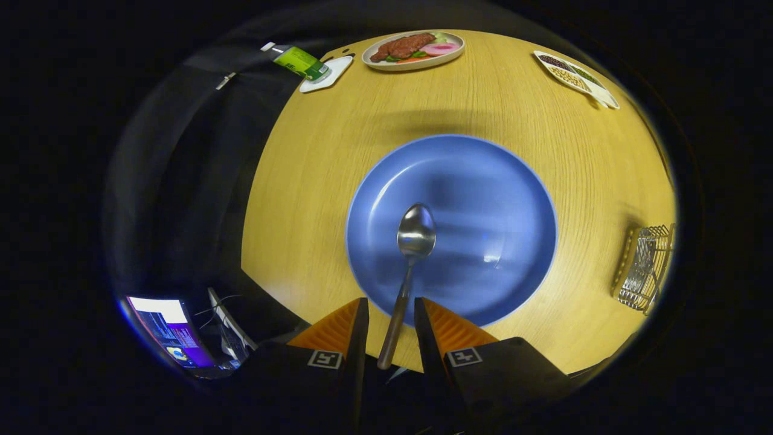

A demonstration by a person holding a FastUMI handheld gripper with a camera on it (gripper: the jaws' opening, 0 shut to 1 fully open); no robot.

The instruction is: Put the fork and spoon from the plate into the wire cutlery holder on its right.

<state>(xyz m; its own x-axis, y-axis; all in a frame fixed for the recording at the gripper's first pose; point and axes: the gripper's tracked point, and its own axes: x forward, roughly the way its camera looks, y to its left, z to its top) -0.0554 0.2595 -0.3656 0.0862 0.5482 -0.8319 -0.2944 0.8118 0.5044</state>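
We list one spoon (pixel 414 241), bowl on the blue plate (pixel 483 181) at worktop (pixel 314 181) centre, handle between our tool (pixel 391 308) fingers, tool released, not pressing, wire cutlery holder (pixel 645 267) at the right edge, food dish (pixel 413 48) at the far edge.

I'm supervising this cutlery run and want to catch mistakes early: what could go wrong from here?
1. The spoon has its handle between the fingers with gaps on both sides; if they close off-centre it may pivot or slip.
2. The handle overhangs the blue plate's rim, so a downward push could tip the spoon or shift the plate.
3. The wire cutlery holder stands near the table edge; a clumsy drop might nudge it off.
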